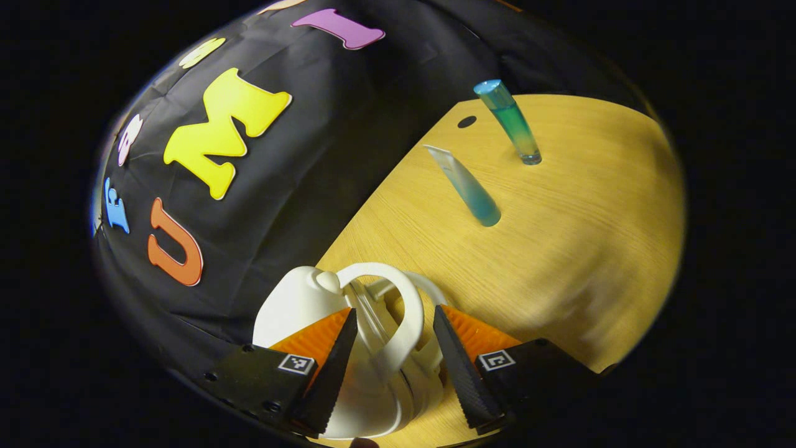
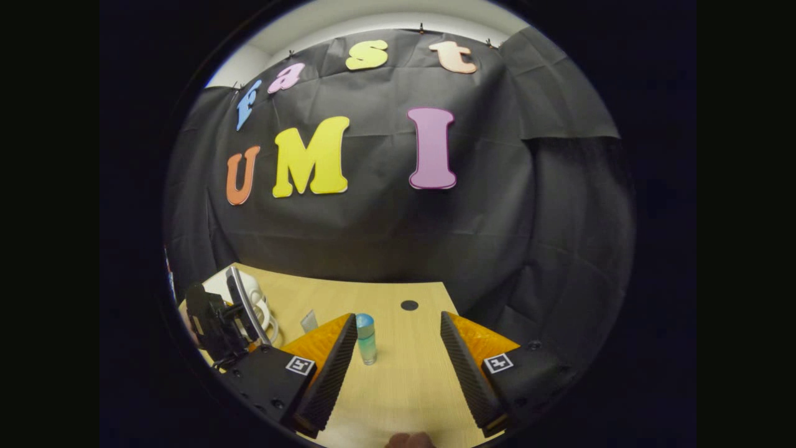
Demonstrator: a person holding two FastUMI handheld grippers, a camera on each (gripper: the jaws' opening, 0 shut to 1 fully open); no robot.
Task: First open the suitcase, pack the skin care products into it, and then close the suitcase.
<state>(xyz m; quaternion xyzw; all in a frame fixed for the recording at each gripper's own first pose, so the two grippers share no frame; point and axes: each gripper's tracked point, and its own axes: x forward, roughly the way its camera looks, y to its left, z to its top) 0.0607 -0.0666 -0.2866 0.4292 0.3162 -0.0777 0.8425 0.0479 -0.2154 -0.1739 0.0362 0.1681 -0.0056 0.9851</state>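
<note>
Left tool [image 1: 395, 348] spread around the small white plastic suitcase's [image 1: 298, 305] looped handle [image 1: 404, 311]; right tool [image 2: 398, 354] apart and empty.

Left gripper view: the handle lies between the fingers; I cannot tell if either touches it. A blue squeeze tube [image 1: 469, 186] and a green-blue bottle [image 1: 511, 121] stand farther off on the wooden desk [image 1: 591, 218].
Right gripper view: the bottle [image 2: 366, 339] stands ahead, the suitcase [image 2: 249, 292] and other tool far left.

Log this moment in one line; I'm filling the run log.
left gripper: open around suitcase handle | right gripper: open, empty | bottle, tube: on table
</note>
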